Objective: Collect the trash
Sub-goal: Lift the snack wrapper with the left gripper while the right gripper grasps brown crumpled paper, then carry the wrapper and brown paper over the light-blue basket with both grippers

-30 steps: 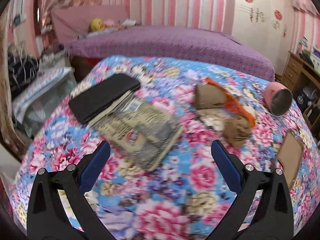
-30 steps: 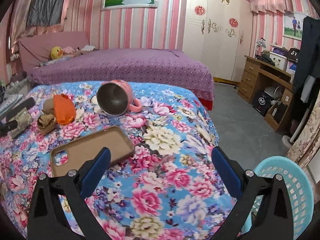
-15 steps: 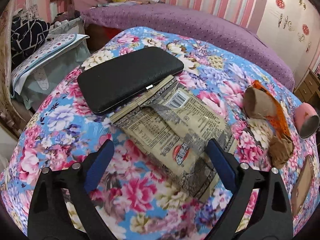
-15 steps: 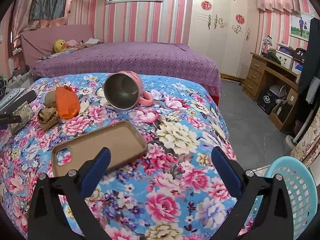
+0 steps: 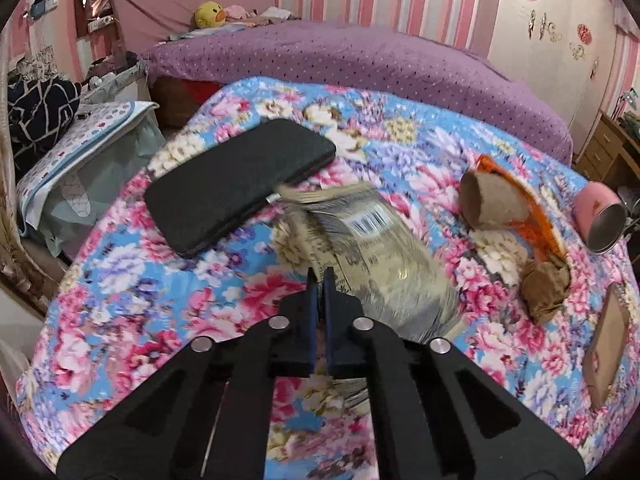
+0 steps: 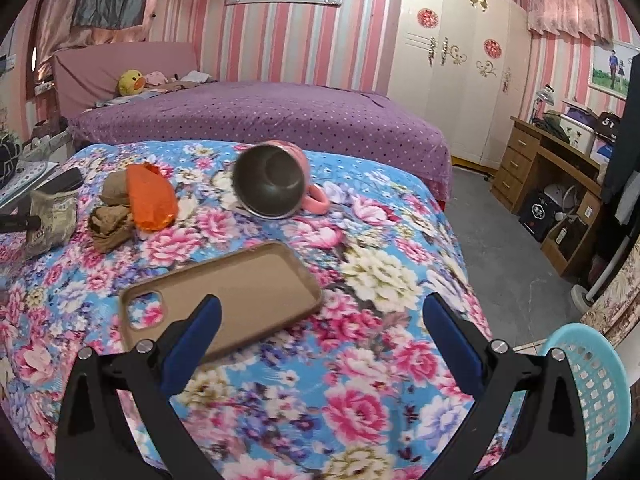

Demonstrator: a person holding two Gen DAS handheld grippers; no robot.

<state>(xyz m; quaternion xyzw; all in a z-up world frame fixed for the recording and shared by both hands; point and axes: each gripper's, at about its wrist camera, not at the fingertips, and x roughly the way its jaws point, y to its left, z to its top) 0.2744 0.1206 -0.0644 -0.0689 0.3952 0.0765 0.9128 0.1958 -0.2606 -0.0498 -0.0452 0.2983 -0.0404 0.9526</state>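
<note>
Left gripper [image 5: 320, 276] clamped tight on the near edge of the crinkly snack wrapper [image 5: 384, 256], jaws pinched together with just the foil between them. Rest of the wrapper bulging up and away past the jaws, a bit blurred, barcode end farthest out. Just beyond that, off to the left, a black wallet [image 5: 240, 180] lying flat on the floral tabletop [image 5: 140, 300], its edge touching the wrapper's far end. Off to the right of the jaws, a crumpled brown paper wad [image 5: 546, 288], then a cardboard roll [image 5: 492, 204] with an orange wrapper [image 5: 536, 216] draped over it. Pink mug [image 5: 600, 220] tipped on its side farther right.

Right gripper [image 6: 320, 320] wide open, nothing between the jaws, hanging over the tabletop. Tan phone case [image 6: 240, 288] just ahead, partly behind the left-hand jaw. Teal basket [image 6: 592, 392] down on the floor outside the right-hand jaw. Purple bed [image 6: 260, 120] way at the back.
</note>
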